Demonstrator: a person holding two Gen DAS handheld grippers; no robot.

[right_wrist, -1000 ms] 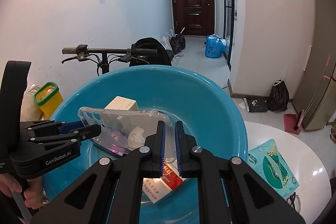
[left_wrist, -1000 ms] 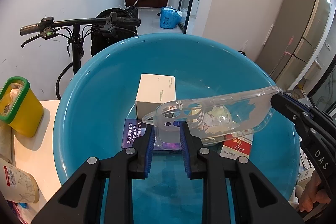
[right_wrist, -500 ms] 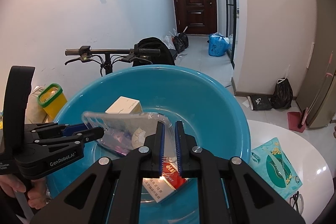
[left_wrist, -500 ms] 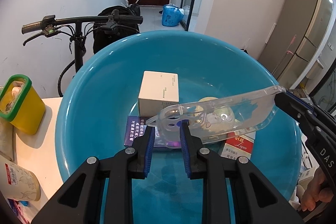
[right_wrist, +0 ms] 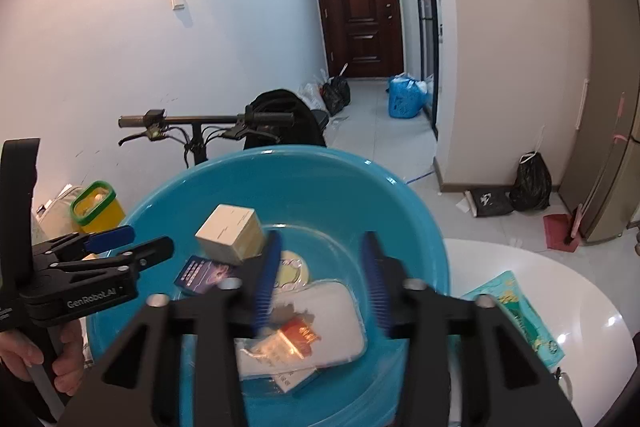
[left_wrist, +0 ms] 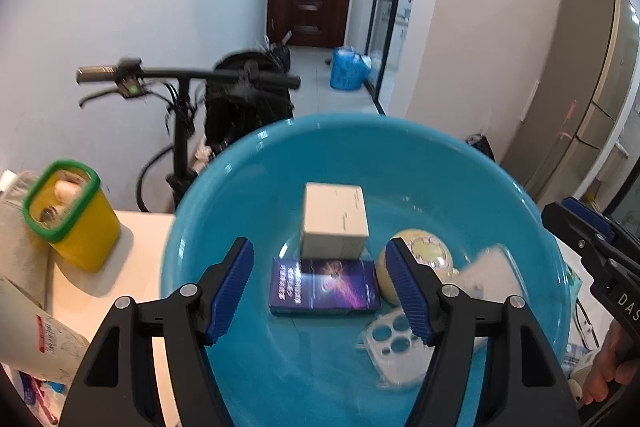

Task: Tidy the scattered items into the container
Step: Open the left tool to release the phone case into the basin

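Case [left_wrist: 404,347] lies flat inside my blue basin [left_wrist: 248,163].
Long axis slants from yellow ball [left_wrist: 420,267]; lens holes toward me; left gripper [left_wrist: 320,287] and right gripper [right_wrist: 320,279] just opened, holding nothing.

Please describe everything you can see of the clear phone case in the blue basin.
The clear phone case looks like soft see-through plastic with round camera holes at one end. It lies roughly flat inside the blue basin, resting on a red and white pack, beside a round yellow thing. Its outline is blurred. Neither gripper holds it: both have just been opening their jaws, and nothing is between them.
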